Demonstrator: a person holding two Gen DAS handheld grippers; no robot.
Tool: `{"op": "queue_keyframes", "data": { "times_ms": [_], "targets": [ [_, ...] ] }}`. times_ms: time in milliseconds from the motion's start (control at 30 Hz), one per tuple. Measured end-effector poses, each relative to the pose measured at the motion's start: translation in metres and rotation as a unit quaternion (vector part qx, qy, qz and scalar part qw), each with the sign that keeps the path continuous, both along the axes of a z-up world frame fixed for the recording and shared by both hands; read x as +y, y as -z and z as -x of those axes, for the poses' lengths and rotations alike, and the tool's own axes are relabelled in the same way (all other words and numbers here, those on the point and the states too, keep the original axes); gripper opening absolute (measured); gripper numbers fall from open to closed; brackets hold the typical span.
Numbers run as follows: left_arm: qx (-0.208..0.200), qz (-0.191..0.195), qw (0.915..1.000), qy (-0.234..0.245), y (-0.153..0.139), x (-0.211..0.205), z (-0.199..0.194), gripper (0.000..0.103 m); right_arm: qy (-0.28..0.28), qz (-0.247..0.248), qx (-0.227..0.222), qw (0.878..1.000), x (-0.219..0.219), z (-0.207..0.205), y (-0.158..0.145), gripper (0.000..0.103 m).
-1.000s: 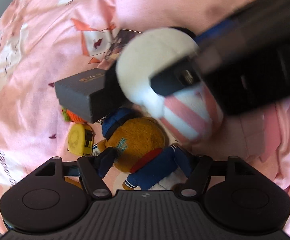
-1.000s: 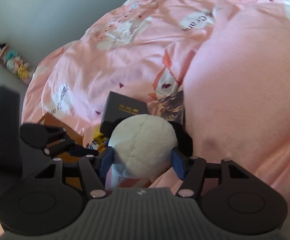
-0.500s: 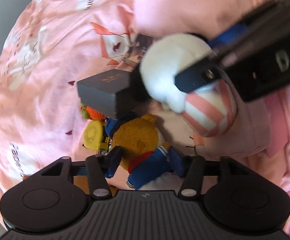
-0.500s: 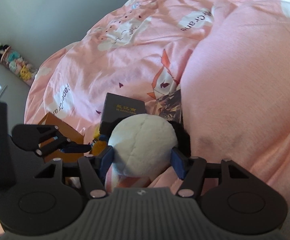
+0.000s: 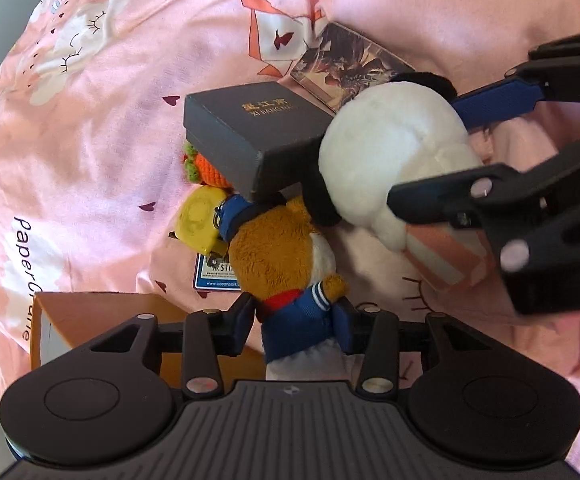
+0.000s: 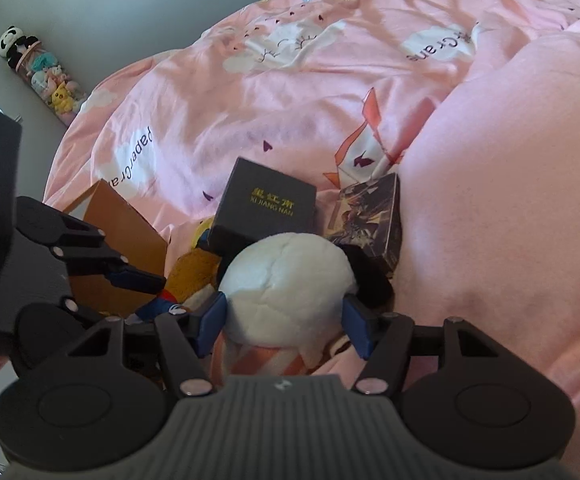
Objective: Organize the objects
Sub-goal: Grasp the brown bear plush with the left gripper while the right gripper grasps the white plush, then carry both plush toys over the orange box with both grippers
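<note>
Start at the left. The orange box (image 5: 101, 316) sits open on the pink bed cover (image 5: 89, 120), just beside your left gripper (image 5: 294, 322). That gripper has just been closing, and its blue pads now press on the brown bear (image 5: 277, 256) at its blue jacket. So you have the bear by its body. The bear lies long-ways away from the gripper, head far, legs near. Its head touches the yellow tape measure (image 5: 197, 220) and tucks under the gray box (image 5: 249, 136).

Next, in the middle, the gray box leans on the pile, with a little orange knit toy (image 5: 205, 166) under its left edge. Behind it lies a picture card box (image 5: 350, 64).

On the right, your right gripper (image 6: 285, 320) hugs the white plush (image 6: 285, 276) by its round head, one pad on each side. Its jaws have just been opening a little, but the pads look to be touching the plush.

The orange box is left of both toys, so your left hand is nearer. I think the bear should go in first.
</note>
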State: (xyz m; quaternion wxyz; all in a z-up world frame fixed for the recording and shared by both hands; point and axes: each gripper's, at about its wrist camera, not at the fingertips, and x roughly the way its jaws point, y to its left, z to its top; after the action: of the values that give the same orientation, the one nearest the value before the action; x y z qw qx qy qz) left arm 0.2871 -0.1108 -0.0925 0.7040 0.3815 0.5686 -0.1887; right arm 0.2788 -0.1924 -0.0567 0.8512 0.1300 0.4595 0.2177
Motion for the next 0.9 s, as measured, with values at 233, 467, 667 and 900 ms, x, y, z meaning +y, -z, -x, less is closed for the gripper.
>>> {"op": "queue_keyframes", "data": {
  "times_ms": [233,467,667,900],
  "targets": [
    [-0.009,0.074,0.9958,-0.053,-0.022,0.015,0.000,0.039,0.034,-0.070,0.043,0.996,-0.024,-0.002,-0.004,0.069],
    [-0.034,0.225,0.9627,-0.147,-0.060,0.051,0.003,0.039,0.085,-0.082,0.101,0.988,-0.034,-0.015,0.002,0.058],
    [-0.060,0.296,0.9332,-0.195,-0.089,0.075,0.009,0.039,0.075,-0.077,0.131,0.986,-0.017,-0.028,0.008,0.066],
    [-0.088,0.357,0.9009,-0.230,-0.127,0.113,0.022,0.039,0.061,-0.034,0.113,0.991,0.008,-0.027,0.007,0.066]
  ]
}}
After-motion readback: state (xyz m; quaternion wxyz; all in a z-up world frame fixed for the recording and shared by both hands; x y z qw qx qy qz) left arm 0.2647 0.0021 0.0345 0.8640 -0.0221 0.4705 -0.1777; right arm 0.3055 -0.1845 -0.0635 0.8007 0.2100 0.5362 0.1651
